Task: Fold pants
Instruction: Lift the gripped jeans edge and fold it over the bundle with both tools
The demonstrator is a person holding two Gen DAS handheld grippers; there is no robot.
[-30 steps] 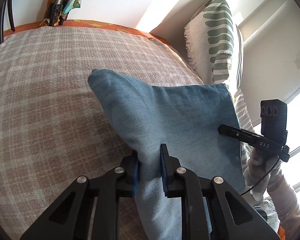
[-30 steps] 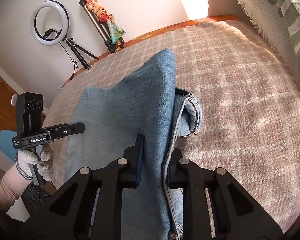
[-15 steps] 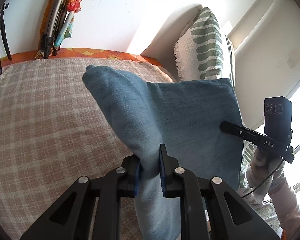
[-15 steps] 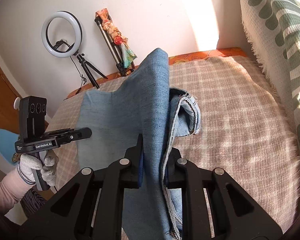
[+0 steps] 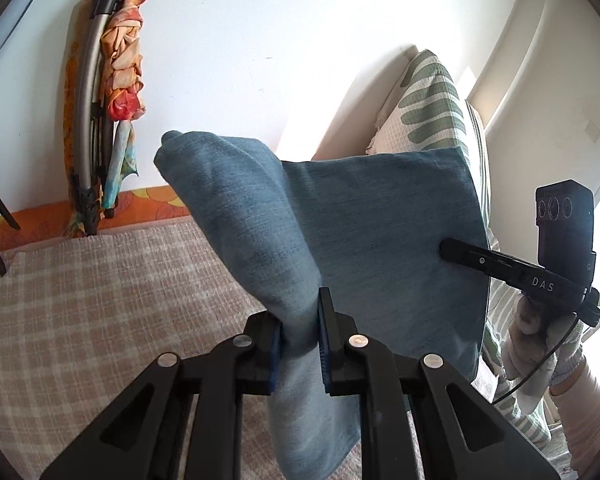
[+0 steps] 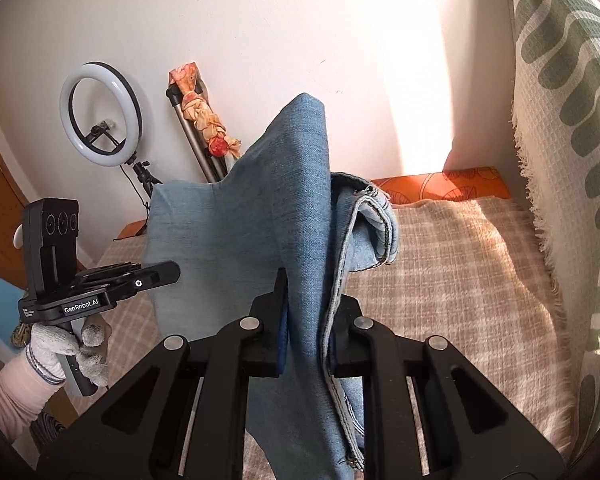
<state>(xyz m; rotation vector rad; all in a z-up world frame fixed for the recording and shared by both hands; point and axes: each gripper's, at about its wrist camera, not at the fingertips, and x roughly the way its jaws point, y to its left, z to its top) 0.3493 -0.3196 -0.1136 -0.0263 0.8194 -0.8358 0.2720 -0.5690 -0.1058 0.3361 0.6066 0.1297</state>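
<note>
The blue denim pants (image 5: pixel 360 240) hang lifted above the plaid bed cover (image 5: pixel 100 312), stretched between both grippers. My left gripper (image 5: pixel 300 320) is shut on one bunched edge of the pants. My right gripper (image 6: pixel 308 312) is shut on the other edge of the pants (image 6: pixel 292 208), where a stitched hem (image 6: pixel 376 224) folds over to the right. In the left wrist view the right gripper (image 5: pixel 444 246) shows side-on at the fabric's right edge. In the right wrist view the left gripper (image 6: pixel 172 272) shows at the fabric's left edge.
A green-and-white patterned blanket (image 6: pixel 560 120) hangs at the right. A ring light on a tripod (image 6: pixel 100 116) and a folded stand wrapped in orange cloth (image 5: pixel 112 92) stand by the white wall. An orange sheet edge (image 6: pixel 440 188) shows beyond the plaid cover (image 6: pixel 460 272).
Both grippers have risen with the pants; the fabric has come up off the bed and now hangs in the air. More wall and less bed show in both views.
</note>
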